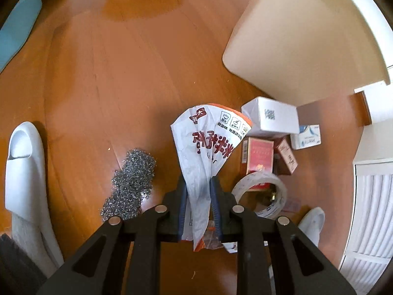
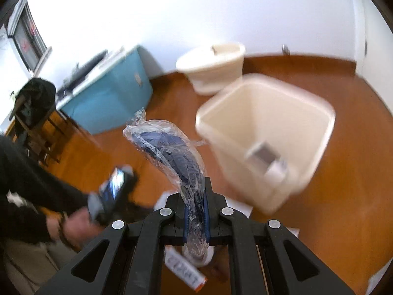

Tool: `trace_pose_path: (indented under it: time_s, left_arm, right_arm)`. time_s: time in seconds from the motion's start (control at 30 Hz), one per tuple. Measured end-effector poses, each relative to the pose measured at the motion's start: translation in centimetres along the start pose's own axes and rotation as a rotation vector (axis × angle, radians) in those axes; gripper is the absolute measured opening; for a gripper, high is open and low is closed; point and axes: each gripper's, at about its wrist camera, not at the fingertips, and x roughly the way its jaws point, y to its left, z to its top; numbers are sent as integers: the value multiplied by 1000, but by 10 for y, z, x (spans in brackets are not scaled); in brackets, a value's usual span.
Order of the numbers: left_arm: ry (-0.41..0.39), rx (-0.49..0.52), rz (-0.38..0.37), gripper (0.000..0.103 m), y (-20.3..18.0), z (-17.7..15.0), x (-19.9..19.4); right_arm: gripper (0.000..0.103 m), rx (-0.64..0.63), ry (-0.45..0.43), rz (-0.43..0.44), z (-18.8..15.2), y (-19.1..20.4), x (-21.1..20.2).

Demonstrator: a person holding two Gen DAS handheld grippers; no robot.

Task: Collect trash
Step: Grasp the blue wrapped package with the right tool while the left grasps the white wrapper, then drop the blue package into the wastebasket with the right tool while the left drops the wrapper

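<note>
My left gripper (image 1: 199, 184) is shut on a white food bag with red print (image 1: 211, 140), held above the wooden floor (image 1: 122, 73). My right gripper (image 2: 195, 189) is shut on a crumpled clear plastic wrapper with a dark blue inside (image 2: 169, 150), held left of the open cream trash bin (image 2: 267, 132). The bin's side also shows in the left wrist view (image 1: 302, 41). On the floor lie a steel wool wad (image 1: 131, 184), a tape roll (image 1: 264, 196), red boxes (image 1: 260, 157) and white boxes (image 1: 271, 118).
A white slipper (image 1: 27, 172) lies at the left and another (image 1: 312, 226) at the right. A blue cabinet (image 2: 110, 95), a second cream bin (image 2: 213, 66) and a wooden chair (image 2: 32, 118) stand by the wall. The person's left hand holds the other gripper (image 2: 110, 194).
</note>
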Motion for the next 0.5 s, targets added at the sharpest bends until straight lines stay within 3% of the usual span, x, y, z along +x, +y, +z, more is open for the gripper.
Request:
trace_pose_path:
  time_s: [0.13, 0.23, 0.4, 0.5]
  left_arm:
    - [-32, -25, -32, 18, -6, 4, -18]
    - [-56, -33, -35, 18, -14, 13, -26]
    - [-82, -74, -42, 18, -5, 22, -37]
    - [-87, -82, -40, 18, -1, 21, -39]
  right_arm:
    - [10, -34, 79, -49, 85, -28, 31]
    - [10, -10, 244, -121, 116, -64, 94]
    - [10, -2, 548, -217, 110, -97, 198]
    - [10, 15, 654, -282, 95, -113, 237]
